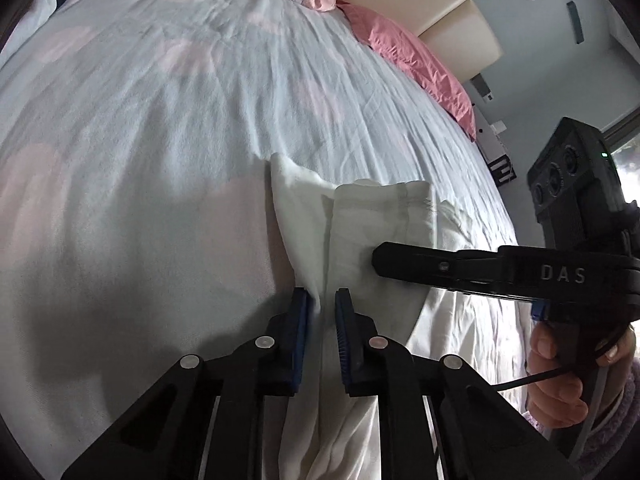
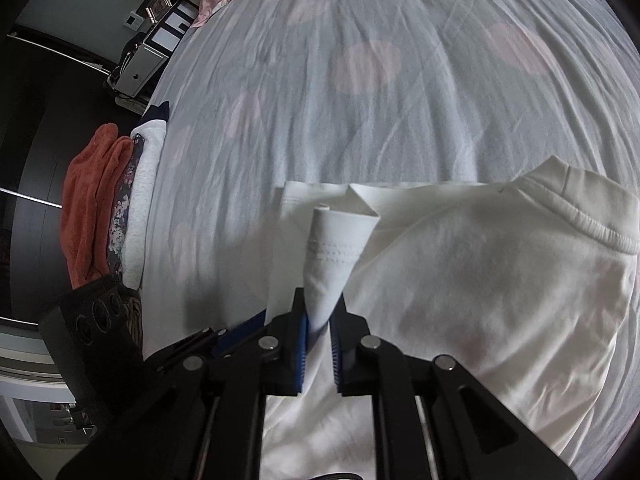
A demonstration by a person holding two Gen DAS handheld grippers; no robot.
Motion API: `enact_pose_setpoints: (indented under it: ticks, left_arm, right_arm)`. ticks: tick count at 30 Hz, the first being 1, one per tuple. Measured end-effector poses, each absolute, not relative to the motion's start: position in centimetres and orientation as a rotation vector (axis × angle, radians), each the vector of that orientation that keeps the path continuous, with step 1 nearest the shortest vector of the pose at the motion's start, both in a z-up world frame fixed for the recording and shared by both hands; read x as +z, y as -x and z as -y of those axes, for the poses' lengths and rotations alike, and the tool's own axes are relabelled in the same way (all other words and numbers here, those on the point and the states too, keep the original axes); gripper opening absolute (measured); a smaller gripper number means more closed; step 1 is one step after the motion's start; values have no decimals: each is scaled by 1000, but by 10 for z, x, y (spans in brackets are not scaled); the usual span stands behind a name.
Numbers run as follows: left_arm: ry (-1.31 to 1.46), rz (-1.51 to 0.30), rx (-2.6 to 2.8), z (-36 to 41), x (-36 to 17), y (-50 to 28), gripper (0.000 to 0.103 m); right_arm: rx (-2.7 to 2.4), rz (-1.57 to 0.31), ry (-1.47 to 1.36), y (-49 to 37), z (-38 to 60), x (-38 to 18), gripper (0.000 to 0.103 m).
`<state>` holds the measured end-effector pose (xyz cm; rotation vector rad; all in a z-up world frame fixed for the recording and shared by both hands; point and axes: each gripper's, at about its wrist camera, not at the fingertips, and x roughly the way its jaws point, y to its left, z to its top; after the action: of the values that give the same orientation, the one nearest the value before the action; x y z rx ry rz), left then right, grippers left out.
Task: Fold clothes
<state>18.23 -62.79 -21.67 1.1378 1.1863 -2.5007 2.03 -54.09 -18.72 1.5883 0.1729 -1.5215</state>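
Observation:
A white sweatshirt lies on the bed with its ribbed neckline at the right. In the right wrist view my right gripper is shut on a folded, stitched edge of it, and the cloth stands up between the blue pads. The left wrist view shows my left gripper shut on a bunched ridge of the same white garment. The right gripper reaches in from the right just beyond it, held by a hand. The left gripper shows at the lower left of the right wrist view.
The bed cover is pale with faint pink spots and many creases. Pink pillows lie along a beige headboard. A stack of folded clothes, orange, floral and white, sits at the bed's left edge.

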Motion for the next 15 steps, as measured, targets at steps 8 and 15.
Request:
enact_pose_setpoints:
  ticks: [8,15]
  left_arm:
    - [-1135,-1060,-2660,601,-200,-174,14]
    - [-1143,-1066,-2688,600,-197,-173,14]
  right_arm:
    - [-1510,-175,-1574,-21,548,-173,33]
    - [-1592,-308,-1548,-27,550,-176,25]
